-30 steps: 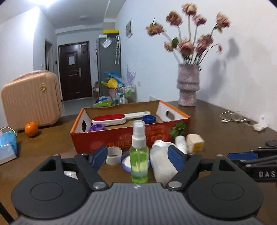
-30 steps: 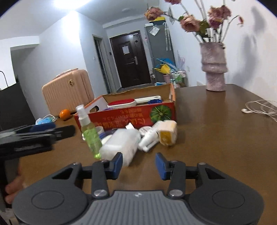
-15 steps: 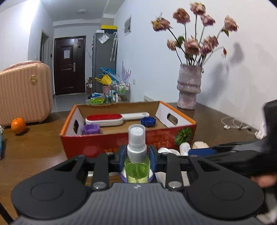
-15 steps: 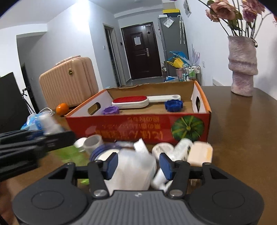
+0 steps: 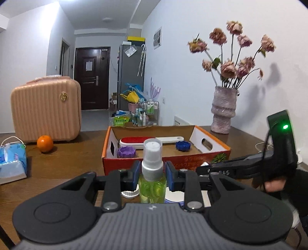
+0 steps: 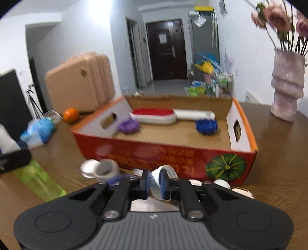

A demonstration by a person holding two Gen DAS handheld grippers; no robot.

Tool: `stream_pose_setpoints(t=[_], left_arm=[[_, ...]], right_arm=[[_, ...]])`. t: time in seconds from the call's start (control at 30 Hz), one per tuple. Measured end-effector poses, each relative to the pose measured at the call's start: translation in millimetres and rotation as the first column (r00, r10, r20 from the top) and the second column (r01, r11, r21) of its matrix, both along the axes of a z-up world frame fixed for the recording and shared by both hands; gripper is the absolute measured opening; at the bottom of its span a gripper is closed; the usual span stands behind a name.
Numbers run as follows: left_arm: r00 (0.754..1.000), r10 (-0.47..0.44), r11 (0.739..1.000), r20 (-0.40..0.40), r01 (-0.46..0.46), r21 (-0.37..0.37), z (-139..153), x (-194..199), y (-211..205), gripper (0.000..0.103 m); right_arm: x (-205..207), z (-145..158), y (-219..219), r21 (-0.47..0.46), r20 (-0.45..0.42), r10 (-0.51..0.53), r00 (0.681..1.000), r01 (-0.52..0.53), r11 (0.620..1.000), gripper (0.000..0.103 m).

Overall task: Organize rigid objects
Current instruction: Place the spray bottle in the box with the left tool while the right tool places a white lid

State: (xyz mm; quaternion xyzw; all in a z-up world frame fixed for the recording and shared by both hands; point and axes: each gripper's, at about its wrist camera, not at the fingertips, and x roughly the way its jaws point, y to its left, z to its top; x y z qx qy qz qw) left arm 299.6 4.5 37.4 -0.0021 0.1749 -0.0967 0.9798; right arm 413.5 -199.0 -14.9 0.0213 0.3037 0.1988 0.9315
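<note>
Both claws closed since 1 s ago. Left claw (image 5: 152,176) clamped on spray bottle (image 5: 152,180), upright, just off desk (image 5: 63,165). Right claw (image 6: 154,183) pinched on white jug (image 6: 156,179), low by box (image 6: 169,155); both look bound for box, approx.

The base of the green liquid spray bottle with white pump top (image 5: 152,180) is hidden behind the left gripper's body; a white round cap (image 5: 130,193) and a blue-rimmed round lid (image 5: 174,197) show only in part behind its fingers; the silvery-white object (image 6: 155,182) pinched by the right gripper (image 6: 154,183) is mostly covered, so its shape cannot be told; the printed lettering on the red cardboard box (image 6: 154,155) is smeared by motion blur; the pink dried flowers (image 6: 277,17) are cut off by the frame edge.
</note>
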Motion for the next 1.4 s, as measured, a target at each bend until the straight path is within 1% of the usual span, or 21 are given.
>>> stream_pose_setpoints(t=[0.13,0.23,0.27,0.37,0.43,0.5,0.57,0.67,0.7,0.77,0.8,0.9,1.0,1.1,1.17,1.2,1.27,1.3,1.33,1.37,1.4], left_arm=[[1.000,-0.004,1.000,0.021,0.004,-0.024,15,-26,3,0.028],[1.000,-0.019,0.999,0.025,0.020,-0.037,24,-39,2,0.027],[0.999,-0.027,0.999,0.026,0.028,-0.041,26,-40,2,0.022],[0.997,-0.078,0.996,0.012,0.078,-0.051,32,-29,0,0.021],[0.997,-0.082,0.996,0.007,0.082,-0.045,37,-9,-2,0.021],[0.996,-0.087,0.995,0.017,0.088,-0.038,45,14,-2,0.021],[0.996,-0.087,0.995,0.016,0.087,-0.050,54,49,-2,0.021],[0.997,-0.077,0.996,-0.005,0.076,-0.053,62,116,-6,0.021],[0.997,-0.070,0.997,-0.016,0.070,-0.045,61,138,-8,0.021],[0.998,-0.051,0.998,-0.029,0.049,-0.043,55,180,-11,0.021],[0.999,-0.038,0.998,-0.037,0.036,-0.046,48,204,-13,0.021],[0.997,-0.005,0.998,-0.073,0.001,-0.058,24,257,-16,0.021],[0.991,0.027,0.999,-0.129,-0.029,-0.012,0,295,-23,0.021],[0.986,0.037,0.999,-0.164,-0.031,0.037,-21,312,-31,0.022],[0.980,0.029,0.999,-0.197,-0.020,0.048,-24,317,-31,0.022],[0.982,0.030,0.998,-0.188,-0.021,0.051,-21,314,-31,0.022],[0.986,0.040,0.998,-0.161,-0.030,0.063,-16,311,-32,0.023],[0.986,0.038,0.997,-0.165,-0.027,0.071,-13,308,-33,0.025],[0.985,0.036,0.997,-0.170,-0.023,0.077,-12,307,-33,0.030],[0.984,0.039,0.996,-0.175,-0.025,0.080,-9,304,-32,0.040],[0.983,0.042,0.996,-0.177,-0.027,0.085,-7,301,-32,0.046]], right_arm=[[-44,29,-7,0.023,0.069,0.024,0.997,-0.025,0.999,0.011],[-80,42,-12,0.035,0.100,0.060,0.993,-0.064,0.997,0.011],[-90,44,-12,0.031,0.110,0.072,0.991,-0.076,0.997,0.011],[-112,50,-13,-0.007,0.148,0.110,0.983,-0.110,0.994,0.011],[-109,51,-12,-0.038,0.161,0.120,0.980,-0.116,0.993,0.011],[-92,53,-12,-0.059,0.164,0.111,0.980,-0.102,0.993,0.011],[-66,57,-11,-0.085,0.177,0.109,0.978,-0.095,0.992,0.011],[-11,59,-5,-0.133,0.167,0.124,0.978,-0.102,0.986,0.011],[16,59,0,-0.153,0.144,0.138,0.980,-0.116,0.981,0.011],[58,57,9,-0.193,0.124,0.142,0.982,-0.116,0.974,0.011],[86,53,17,-0.238,0.103,0.150,0.983,-0.122,0.964,0.011],[147,37,35,-0.310,0.040,0.152,0.988,-0.133,0.941,0.011],[198,11,55,-0.397,-0.046,0.154,0.987,-0.160,0.904,0.011],[224,-5,68,-0.442,-0.095,0.155,0.983,-0.181,0.879,0.012],[231,-10,74,-0.449,-0.134,0.158,0.978,-0.202,0.870,0.013],[231,-8,73,-0.423,-0.149,0.171,0.974,-0.219,0.879,0.017],[231,-2,68,-0.371,-0.162,0.179,0.970,-0.228,0.900,0.036],[230,2,64,-0.351,-0.157,0.181,0.971,-0.226,0.909,0.038],[226,10,59,-0.324,-0.147,0.178,0.973,-0.218,0.920,0.038],[222,18,54,-0.306,-0.140,0.173,0.975,-0.209,0.929,0.038],[218,24,49,-0.294,-0.130,0.170,0.977,-0.202,0.934,0.038]])
